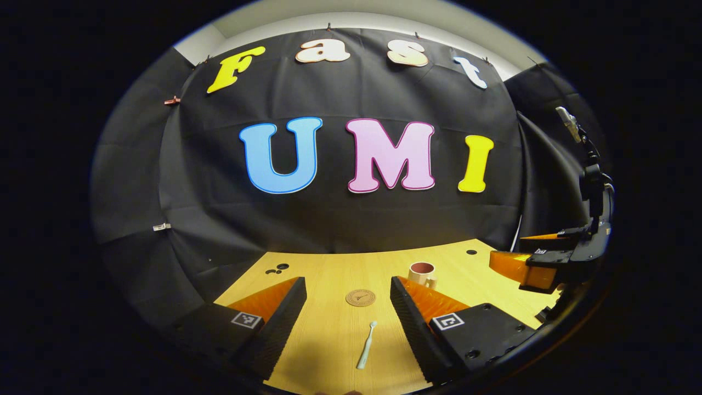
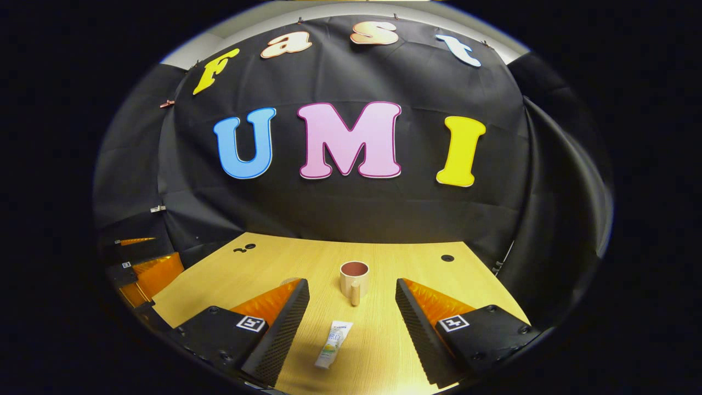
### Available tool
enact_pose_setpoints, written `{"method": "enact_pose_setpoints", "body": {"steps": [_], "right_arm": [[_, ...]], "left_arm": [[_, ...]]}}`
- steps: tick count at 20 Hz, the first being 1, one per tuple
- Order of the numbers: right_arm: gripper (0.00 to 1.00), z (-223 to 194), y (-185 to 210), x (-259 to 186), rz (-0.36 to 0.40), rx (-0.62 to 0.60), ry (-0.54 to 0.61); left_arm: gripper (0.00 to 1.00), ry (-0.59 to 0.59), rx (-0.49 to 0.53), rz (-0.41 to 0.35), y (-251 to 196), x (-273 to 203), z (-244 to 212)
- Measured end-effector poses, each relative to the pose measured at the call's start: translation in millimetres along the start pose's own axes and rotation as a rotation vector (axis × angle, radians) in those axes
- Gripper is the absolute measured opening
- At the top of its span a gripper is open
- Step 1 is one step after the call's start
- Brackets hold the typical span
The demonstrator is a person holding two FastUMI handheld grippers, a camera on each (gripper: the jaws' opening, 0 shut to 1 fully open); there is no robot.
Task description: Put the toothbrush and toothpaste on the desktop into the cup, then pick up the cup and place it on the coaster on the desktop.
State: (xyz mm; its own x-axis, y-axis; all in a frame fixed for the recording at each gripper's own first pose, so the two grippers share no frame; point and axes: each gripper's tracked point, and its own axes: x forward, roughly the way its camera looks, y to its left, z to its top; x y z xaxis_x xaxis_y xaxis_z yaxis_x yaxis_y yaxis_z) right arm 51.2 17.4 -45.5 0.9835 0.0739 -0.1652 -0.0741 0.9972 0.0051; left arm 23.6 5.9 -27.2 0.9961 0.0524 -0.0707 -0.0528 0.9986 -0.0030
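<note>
Pale wood desktop (image 2: 384, 351), two grippers poised, and nothing yet in the cup.

The left gripper (image 1: 349, 318) hangs with its jaws wide apart over a light green toothbrush (image 1: 366, 345) lying near the desktop's front edge, with the round cork coaster (image 1: 360, 297) just beyond it toward the middle. The right gripper (image 2: 352, 323), jaws likewise apart and holding nothing, frames a small white toothpaste tube (image 2: 333, 344) at the front edge. Behind it, toward the middle, stands the cream cup (image 2: 354, 278), upright, handle toward the camera and its reddish inside apparently empty. By this evidence every step remains: both items to load, then the cup to move onto the coaster. The tube's print and the coaster's stamped mark are too small to read.
</note>
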Motion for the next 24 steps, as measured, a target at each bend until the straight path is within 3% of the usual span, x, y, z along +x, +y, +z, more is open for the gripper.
{"method": "enact_pose_setpoints", "body": {"steps": [10, 21, 24], "right_arm": [[0.97, -49, 19, 62, 0.11, -0.026, 0.172], [0.98, -168, 24, 105, 0.149, -0.05, 0.575], [0.98, -195, 19, 108, 0.136, -0.08, 0.654]], "left_arm": [[0.98, 0.075, -0.041, 0.158, 30, 10, -27], [0.97, 0.231, -0.034, 0.341, 53, 19, -68], [0.96, 0.252, -0.025, 0.347, 49, 22, -69]]}}
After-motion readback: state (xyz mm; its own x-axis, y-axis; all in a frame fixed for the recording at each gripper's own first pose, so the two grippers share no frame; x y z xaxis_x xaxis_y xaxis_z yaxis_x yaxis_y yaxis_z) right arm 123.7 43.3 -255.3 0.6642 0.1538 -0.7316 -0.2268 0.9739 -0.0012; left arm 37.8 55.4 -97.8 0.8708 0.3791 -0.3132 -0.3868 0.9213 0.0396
